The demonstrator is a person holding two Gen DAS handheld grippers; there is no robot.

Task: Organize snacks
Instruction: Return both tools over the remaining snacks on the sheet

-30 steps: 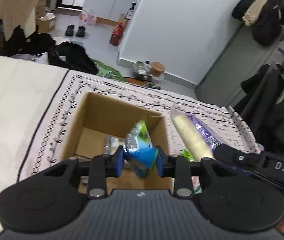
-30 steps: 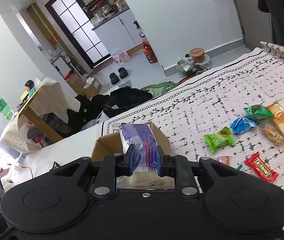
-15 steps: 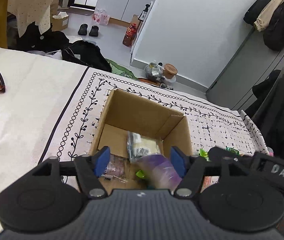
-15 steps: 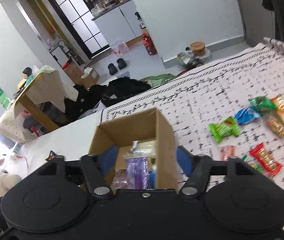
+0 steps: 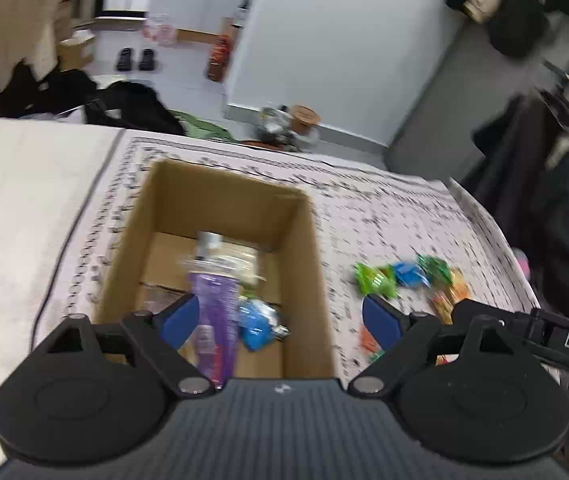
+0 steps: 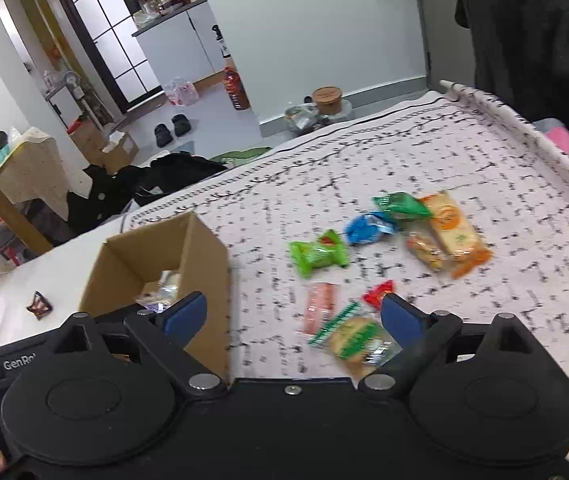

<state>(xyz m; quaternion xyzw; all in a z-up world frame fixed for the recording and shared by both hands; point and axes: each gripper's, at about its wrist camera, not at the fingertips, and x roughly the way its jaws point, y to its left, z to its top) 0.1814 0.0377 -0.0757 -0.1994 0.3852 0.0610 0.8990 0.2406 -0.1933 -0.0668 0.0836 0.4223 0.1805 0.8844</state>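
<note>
An open cardboard box point(image 5: 300, 256) point(image 6: 208, 264) stands on the patterned cloth. Inside it lie a long purple packet point(image 5: 216, 312), a blue packet point(image 5: 258, 322) and a pale packet point(image 5: 236, 258). My left gripper point(image 5: 280, 318) hovers over the box, its jaws opening and nothing pressed between them. My right gripper point(image 6: 290, 314) hangs right of the box, its jaws opening and empty, above loose snacks: a light green packet point(image 6: 318, 256), a blue one point(image 6: 368, 227), a dark green one point(image 6: 400, 206), an orange one point(image 6: 454, 236), a red one point(image 6: 378, 292), a pink one point(image 6: 318, 307) and a green-striped biscuit pack point(image 6: 356, 338).
A small dark clip point(image 6: 39, 304) lies on the plain white cloth left of the box. Dark coats point(image 5: 544, 208) hang past the table's right edge. The floor beyond holds shoes point(image 6: 170, 130), bags, a red bottle point(image 6: 236, 88) and a covered side table point(image 6: 16, 176).
Both grippers let go: the blue-green packet and the purple packet dropped into the box. Both jaws spread wide. The right gripper swung to the right, toward the loose snacks.
</note>
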